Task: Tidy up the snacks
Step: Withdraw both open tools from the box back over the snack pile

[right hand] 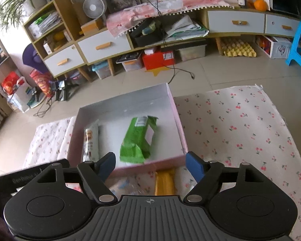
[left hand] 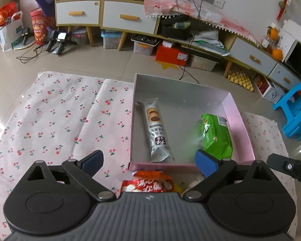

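Green snack bag (right hand: 137,139), pink box (right hand: 181,129)

a pink box (left hand: 238,120) on the cloth holds a silver biscuit pack (left hand: 156,132) lying flat and a crumpled green bag (left hand: 216,136); a red bag (left hand: 148,183) lies outside.

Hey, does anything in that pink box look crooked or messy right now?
The green snack bag lies askew in the pink box, crumpled at its near end. The silver biscuit pack lies straight along the left wall. Nothing looks spilled.

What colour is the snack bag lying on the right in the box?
Bright green bag, clearest in the right wrist view.
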Available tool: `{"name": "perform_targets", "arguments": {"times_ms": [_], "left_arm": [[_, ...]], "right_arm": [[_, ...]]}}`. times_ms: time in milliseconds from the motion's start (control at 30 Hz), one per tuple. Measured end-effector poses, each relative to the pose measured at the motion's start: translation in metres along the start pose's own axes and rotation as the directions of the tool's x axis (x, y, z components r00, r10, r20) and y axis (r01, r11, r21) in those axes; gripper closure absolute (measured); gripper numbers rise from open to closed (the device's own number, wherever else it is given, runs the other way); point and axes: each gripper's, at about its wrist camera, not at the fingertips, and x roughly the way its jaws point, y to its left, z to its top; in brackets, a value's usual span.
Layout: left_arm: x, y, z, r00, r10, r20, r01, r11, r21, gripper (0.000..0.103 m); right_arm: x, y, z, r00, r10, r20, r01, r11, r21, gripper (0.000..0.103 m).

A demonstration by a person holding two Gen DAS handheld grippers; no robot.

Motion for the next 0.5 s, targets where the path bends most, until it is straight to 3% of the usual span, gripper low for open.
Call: {"name": "perform_targets", "arguments": {"times_ms": [500], "left_arm": [[-0.024, 0.014, -0.031, 0.999, 0.044, -0.002, -0.044, 0.993, 0.111, 0.001]], "right_arm": [[-0.026, -0.025, -0.043, 1.000, 0.021, 0.020, -0.020, 0.999, -0.043, 0.015]]}}
